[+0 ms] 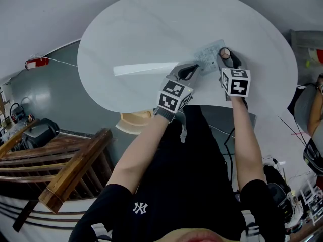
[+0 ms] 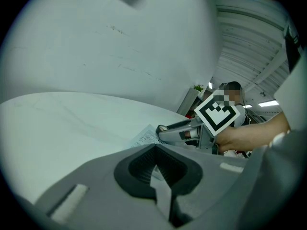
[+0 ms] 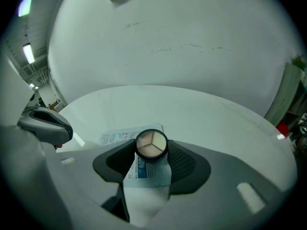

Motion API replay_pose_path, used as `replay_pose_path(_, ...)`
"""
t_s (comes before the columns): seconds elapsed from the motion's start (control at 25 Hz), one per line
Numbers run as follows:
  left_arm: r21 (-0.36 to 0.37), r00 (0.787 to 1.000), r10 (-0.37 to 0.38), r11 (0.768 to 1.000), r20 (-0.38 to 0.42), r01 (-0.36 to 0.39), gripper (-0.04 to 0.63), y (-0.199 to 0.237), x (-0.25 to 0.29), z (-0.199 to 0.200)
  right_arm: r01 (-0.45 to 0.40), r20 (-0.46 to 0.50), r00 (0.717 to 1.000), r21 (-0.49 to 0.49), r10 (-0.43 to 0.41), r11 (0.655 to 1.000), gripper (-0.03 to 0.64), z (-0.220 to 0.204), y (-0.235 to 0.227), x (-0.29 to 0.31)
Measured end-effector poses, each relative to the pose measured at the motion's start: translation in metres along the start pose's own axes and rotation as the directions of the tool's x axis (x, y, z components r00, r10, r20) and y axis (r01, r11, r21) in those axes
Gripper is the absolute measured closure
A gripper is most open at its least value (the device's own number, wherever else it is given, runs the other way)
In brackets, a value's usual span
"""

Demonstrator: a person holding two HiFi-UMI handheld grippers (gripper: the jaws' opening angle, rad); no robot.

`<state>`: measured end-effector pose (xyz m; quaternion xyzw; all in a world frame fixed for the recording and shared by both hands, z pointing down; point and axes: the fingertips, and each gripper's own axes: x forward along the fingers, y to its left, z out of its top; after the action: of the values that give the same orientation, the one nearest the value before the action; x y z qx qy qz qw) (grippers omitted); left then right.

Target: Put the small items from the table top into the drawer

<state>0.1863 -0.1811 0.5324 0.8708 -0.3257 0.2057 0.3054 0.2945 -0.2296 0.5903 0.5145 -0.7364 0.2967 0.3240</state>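
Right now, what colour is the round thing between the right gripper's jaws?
Round case: black rim, cream face in three wedges; best in the right gripper view.

Our left gripper [image 2: 153,147] has its dark tongs tip to tip over the white table [image 2: 62,128], at the near edge of a printed sheet [image 2: 144,137]. Beyond it we see the right gripper [image 2: 165,129], in a hand [image 2: 249,135], gripping a small pale item [image 2: 161,127].

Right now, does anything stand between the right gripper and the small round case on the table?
Nothing visible does. The round case is already between the pads of the right gripper, on the printed packet. The left gripper is at the packet's other end.
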Motion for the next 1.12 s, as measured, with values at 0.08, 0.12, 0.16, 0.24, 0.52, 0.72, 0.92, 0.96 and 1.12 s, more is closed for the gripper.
replay_pose_path(0.08,0.002,1.000,0.000,1.000,0.004,0.000,0.595,-0.002,-0.004,-0.002,-0.005,0.014,1.000,-0.017,0.006,1.000,0.379,0.001,0.008,-0.007)
replay_pose_path(0.12,0.002,1.000,0.000,1.000,0.007,0.000,0.595,-0.004,-0.007,-0.003,-0.009,0.022,1.000,-0.024,0.010,1.000,0.379,0.002,0.013,-0.010)
replay_pose_path(0.16,0.003,1.000,0.001,1.000,0.009,-0.001,0.595,-0.005,-0.010,-0.004,-0.012,0.028,1.000,-0.031,0.013,0.999,0.379,0.001,0.018,-0.014)
replay_pose_path(0.24,0.005,1.000,0.003,1.000,0.015,-0.003,0.595,-0.008,-0.015,-0.007,-0.018,0.041,0.999,-0.044,0.020,0.999,0.379,0.000,0.028,-0.020)
replay_pose_path(0.52,0.013,0.999,0.025,1.000,0.044,-0.025,0.595,-0.012,-0.042,-0.019,-0.058,0.058,0.996,-0.089,0.063,0.994,0.379,-0.011,0.073,-0.036)
replay_pose_path(0.72,0.012,0.997,0.048,0.999,0.059,-0.049,0.595,-0.015,-0.070,-0.035,-0.079,0.063,0.994,-0.136,0.088,0.988,0.379,-0.023,0.106,-0.053)
replay_pose_path(0.92,0.001,0.995,0.074,0.997,0.072,-0.075,0.595,-0.019,-0.105,-0.059,-0.106,0.065,0.991,-0.171,0.119,0.979,0.379,-0.038,0.146,-0.069)
replay_pose_path(0.96,-0.002,0.994,0.080,0.997,0.074,-0.080,0.595,-0.020,-0.111,-0.063,-0.112,0.064,0.990,-0.178,0.125,0.978,0.379,-0.042,0.154,-0.072)
replay_pose_path(1.12,-0.020,0.991,0.105,0.994,0.085,-0.104,0.595,-0.019,-0.139,-0.084,-0.135,0.058,0.987,-0.205,0.149,0.970,0.379,-0.058,0.186,-0.081)
